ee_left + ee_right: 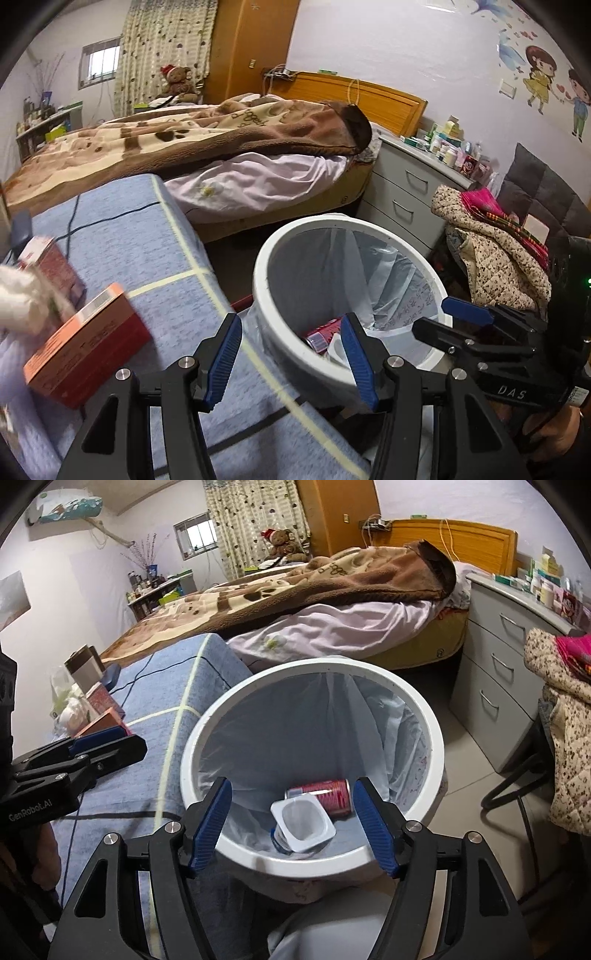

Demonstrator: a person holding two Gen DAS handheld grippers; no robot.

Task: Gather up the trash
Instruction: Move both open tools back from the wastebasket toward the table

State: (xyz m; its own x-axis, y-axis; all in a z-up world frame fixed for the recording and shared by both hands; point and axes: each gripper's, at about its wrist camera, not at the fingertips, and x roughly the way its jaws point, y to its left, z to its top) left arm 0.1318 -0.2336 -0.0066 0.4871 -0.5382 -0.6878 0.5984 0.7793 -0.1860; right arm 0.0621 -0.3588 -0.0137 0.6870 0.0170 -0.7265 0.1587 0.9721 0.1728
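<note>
My right gripper (291, 827) hangs with jaws apart and empty over the white bin (436, 738), in whose liner a yogurt cup (303, 821) lies against a red can (328, 795), beside the blue table (147, 716).

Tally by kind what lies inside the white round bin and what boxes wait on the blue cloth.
Red metal drink can in the lined white bin: 1
White plastic yogurt cup in the bin: 1
Orange-red cardboard box on the blue cloth: 1
Dark red patterned box on the cloth: 1
Total: 4
</note>
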